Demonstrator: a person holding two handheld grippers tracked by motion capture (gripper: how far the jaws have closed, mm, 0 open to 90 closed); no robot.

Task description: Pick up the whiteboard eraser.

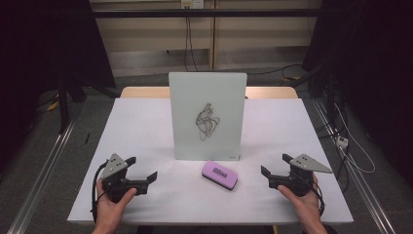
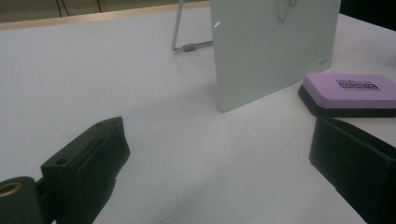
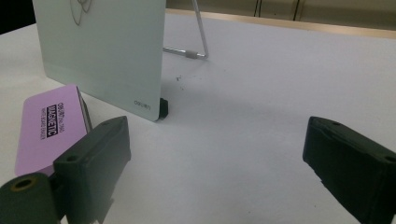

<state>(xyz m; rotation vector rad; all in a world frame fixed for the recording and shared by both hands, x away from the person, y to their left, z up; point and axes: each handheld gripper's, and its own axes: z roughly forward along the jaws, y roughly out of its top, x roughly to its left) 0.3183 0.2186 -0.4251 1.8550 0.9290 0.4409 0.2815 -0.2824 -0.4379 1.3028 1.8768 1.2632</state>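
I hold both grippers low on the white tabletop [image 1: 146, 122], left gripper [image 1: 144, 171] and right gripper [image 1: 273, 170], jaws spread, empty. Purple rectangular magnetic eraser [image 1: 220, 174] lies flat between them, just before the upright pale glass whiteboard [image 1: 207, 115] with black scribble [image 1: 207, 121], propped on a wire stand, probably for wiping.

Overhead forward view; two low gripper views sharing whiteboard [image 1: 207, 116].

Lab-type recording bay: white-covered bench [image 1: 146, 126], metal rails [image 1: 39, 165] on grey floor, dark drapes [image 1: 29, 44] at sides, cables [image 1: 187, 39] hanging from wall sockets.
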